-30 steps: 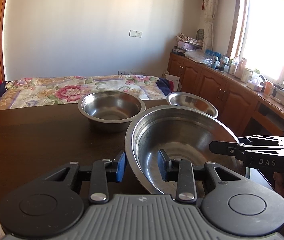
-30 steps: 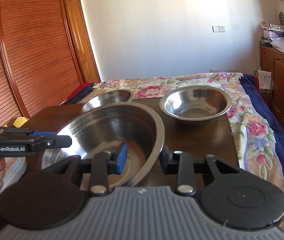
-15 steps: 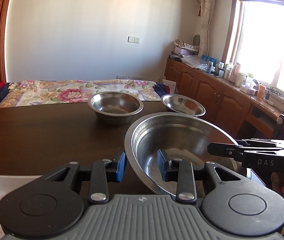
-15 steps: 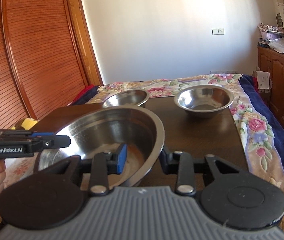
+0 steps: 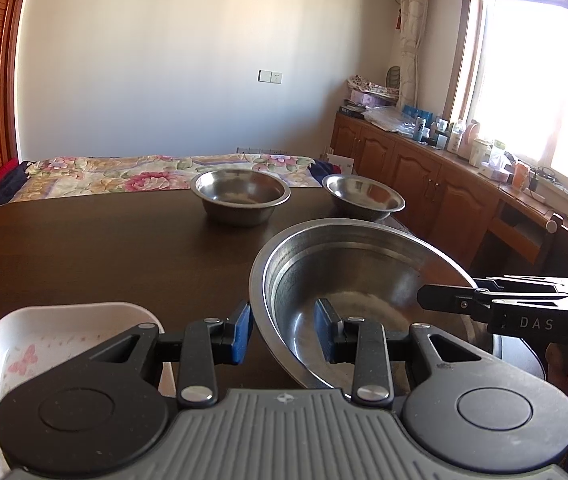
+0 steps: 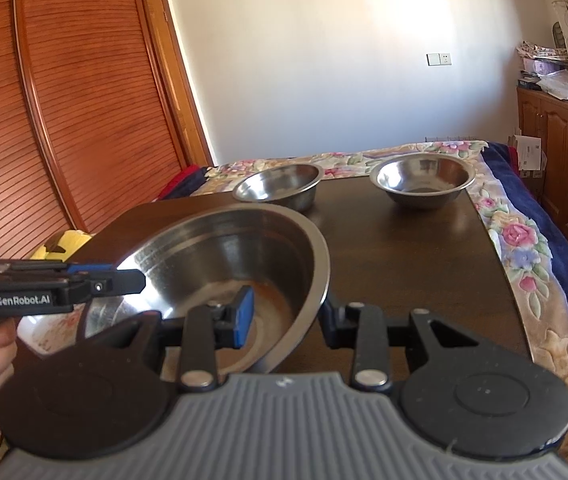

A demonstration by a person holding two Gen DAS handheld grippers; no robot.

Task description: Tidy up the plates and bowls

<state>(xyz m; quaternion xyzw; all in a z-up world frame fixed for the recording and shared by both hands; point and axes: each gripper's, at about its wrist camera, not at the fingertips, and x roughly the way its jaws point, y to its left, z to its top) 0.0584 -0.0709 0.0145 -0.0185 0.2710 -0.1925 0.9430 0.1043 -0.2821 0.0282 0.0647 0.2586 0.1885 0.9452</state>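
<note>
2 grippers share 1 large steel basin (image 5: 364,280): in the left wrist view, the left gripper (image 5: 282,334) straddles its near rim, pads not visibly pressing, with a white floral plate (image 5: 56,344) on the dark table (image 5: 104,248) below-left and 2 smaller steel bowls (image 5: 240,196) at the far end. In the right wrist view, the right gripper (image 6: 284,316) brackets the opposite rim likewise, so I cannot tell whether either is clenched; the carrying step seems underway, and next calls for level lowering onto a stacking spot.

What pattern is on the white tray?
Pink butterfly and small speckles on the white tray, clearest in the left wrist view.
</note>
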